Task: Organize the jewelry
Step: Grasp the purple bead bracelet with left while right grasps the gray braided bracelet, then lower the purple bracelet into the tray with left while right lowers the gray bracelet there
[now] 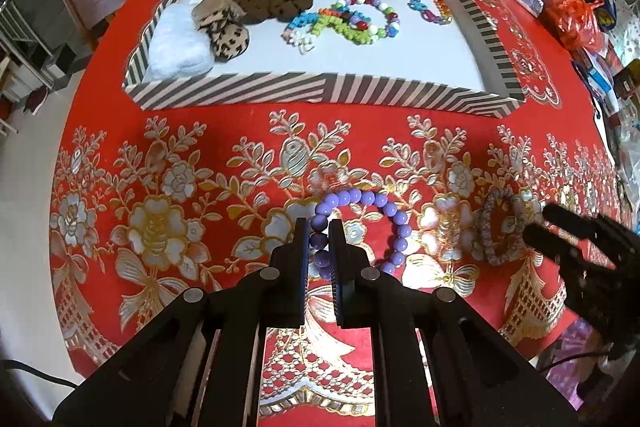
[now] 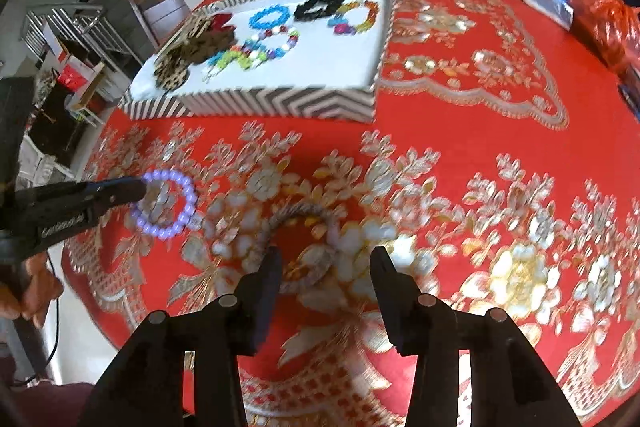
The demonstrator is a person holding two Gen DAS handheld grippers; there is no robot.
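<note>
Left claw (image 1: 319,239): pinches the purple bead bracelet (image 1: 362,227) on the red tabletop (image 1: 360,131).
Right claw (image 2: 326,267): spread over a pale, blurred ring, probably a scrunchie (image 2: 296,243).
Left view only: white puff (image 1: 176,43) in the striped tray (image 1: 320,91).

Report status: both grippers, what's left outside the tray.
Left gripper shut on purple bracelet. Right gripper open, straddling grey scrunchie on the cloth. Tray ahead, part filled; path clear.

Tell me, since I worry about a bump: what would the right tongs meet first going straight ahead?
Probably the pale patterned scrunchie lying on the red tablecloth, just beyond the open right tongs. Blur makes depth uncertain.
</note>
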